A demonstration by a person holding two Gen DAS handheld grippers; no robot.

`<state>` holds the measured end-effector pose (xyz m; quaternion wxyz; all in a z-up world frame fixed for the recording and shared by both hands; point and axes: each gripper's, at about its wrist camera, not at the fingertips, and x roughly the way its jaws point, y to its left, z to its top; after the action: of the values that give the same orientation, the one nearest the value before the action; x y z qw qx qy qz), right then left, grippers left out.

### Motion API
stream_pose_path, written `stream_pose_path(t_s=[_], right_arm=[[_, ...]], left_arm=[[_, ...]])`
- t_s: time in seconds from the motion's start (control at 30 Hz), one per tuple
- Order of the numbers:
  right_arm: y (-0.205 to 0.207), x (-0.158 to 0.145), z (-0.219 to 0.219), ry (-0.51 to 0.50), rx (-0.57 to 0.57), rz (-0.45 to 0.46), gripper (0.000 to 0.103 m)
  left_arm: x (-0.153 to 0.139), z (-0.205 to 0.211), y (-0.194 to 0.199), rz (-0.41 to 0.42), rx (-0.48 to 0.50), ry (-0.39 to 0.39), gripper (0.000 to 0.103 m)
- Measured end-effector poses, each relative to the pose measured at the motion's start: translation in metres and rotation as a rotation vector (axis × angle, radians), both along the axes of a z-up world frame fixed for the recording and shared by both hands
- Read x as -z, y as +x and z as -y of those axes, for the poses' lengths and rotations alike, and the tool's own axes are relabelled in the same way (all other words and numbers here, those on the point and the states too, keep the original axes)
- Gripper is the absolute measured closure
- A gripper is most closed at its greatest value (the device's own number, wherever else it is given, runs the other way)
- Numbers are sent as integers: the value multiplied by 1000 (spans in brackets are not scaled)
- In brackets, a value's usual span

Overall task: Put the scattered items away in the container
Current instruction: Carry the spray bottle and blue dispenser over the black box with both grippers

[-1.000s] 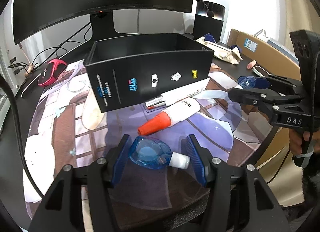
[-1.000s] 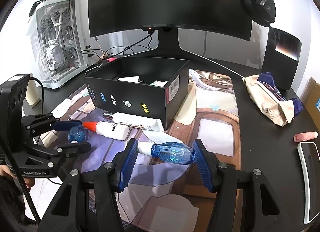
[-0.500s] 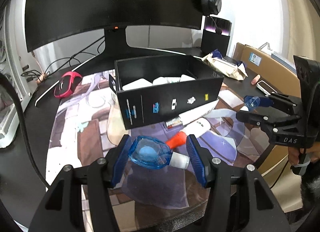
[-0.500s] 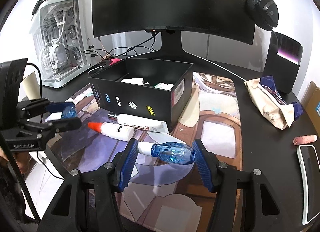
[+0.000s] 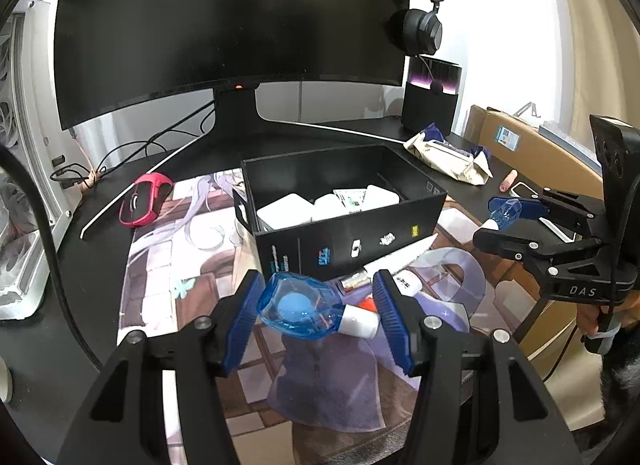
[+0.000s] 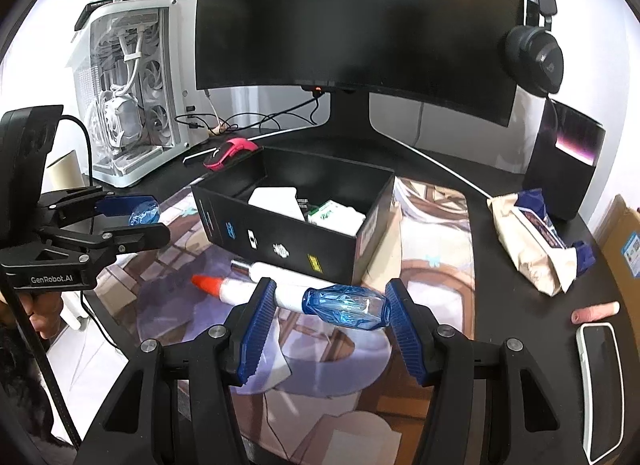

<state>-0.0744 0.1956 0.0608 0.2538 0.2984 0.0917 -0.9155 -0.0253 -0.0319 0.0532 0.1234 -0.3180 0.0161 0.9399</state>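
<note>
Above the near edge of the illustrated desk mat point(image 5: 168, 265), the left gripper point(image 5: 316, 315) is clenched on a translucent blue plastic correction-tape dispenser with a white cap point(image 5: 308, 311), pinched across its rounded body with the cap pointing right. The right gripper point(image 6: 330, 307) grasps a second faceted blue transparent dispenser with a white end point(image 6: 344, 305), held lengthwise between its ribbed blue pads point(image 6: 256, 325). Both items hang in the air, near of the open black cardboard box point(image 5: 352, 241), which sits farther back on the mat and already holds several white packets. A white glue tube with an orange cone cap point(image 6: 228, 289) and a long white tube with a silver end point(image 6: 276, 271) lie on the mat against the box's near wall, not yet collected. The main risk is likely a slip: the smooth, curved plastic shells give the pads little flat surface, so a tilt or a quick swing could let either dispenser rotate out and drop onto the mat. A second risk is probably a low approach, where a gripper or its load catches the box's near rim and shoves the light box back toward the monitor stand point(image 5: 236, 113). With both grippers heading for one opening, they could also knock together above it, and an early release would land an item outside the wall.
</note>
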Motion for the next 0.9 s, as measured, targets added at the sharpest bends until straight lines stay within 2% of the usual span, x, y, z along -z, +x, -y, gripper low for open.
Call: stream_pose_path(t_s=[0.5,0.9], right_arm=[[-2,-16,20,8,-17,-38,46],[-16,-28,26,8,-35,-65,46]], left_arm=[[-10,14,-2,-27,-4,29,47],[-24,15,-19,-50,-5,27,47]])
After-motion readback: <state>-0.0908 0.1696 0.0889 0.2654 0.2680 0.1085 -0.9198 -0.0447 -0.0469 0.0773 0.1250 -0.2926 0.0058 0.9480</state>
